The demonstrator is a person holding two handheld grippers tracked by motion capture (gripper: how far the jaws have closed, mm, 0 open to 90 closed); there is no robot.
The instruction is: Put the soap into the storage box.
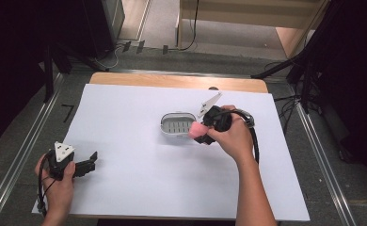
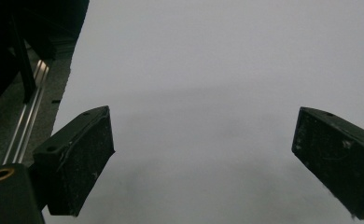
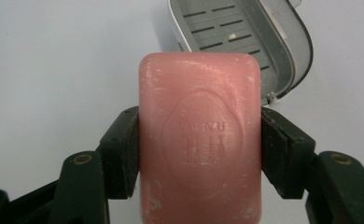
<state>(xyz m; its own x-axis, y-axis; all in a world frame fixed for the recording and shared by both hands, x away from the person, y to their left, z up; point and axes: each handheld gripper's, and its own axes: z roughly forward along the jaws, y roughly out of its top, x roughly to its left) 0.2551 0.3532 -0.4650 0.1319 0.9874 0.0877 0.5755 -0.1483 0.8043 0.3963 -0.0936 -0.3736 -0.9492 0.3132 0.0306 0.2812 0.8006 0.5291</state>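
A wooden table carries a large white sheet that covers nearly all of its top, leaving a strip of bare wood along the far edge.

Near the middle of the sheet, a little toward the far side, sits a soap dish: a rounded oblong tray, white at the rim and grey inside, with a slotted floor whose short dark slits run in rows. It lies flat with nothing in it.

Just beside the dish's near right rim is the right gripper, held in the person's right hand. Its jaws are clamped on the two long sides of a pink soap bar. The bar is a rounded rectangle, smooth and slightly glossy, flecked with pale scuffs, and bears an embossed oval emblem with raised lettering too soft to read. In the right gripper view it juts out beyond the jaw tips, its far end overlapping the dish's near rim.

The left gripper rests low at the near left part of the sheet, well apart from the dish, in the left hand. Its jaws stand wide apart over bare paper.
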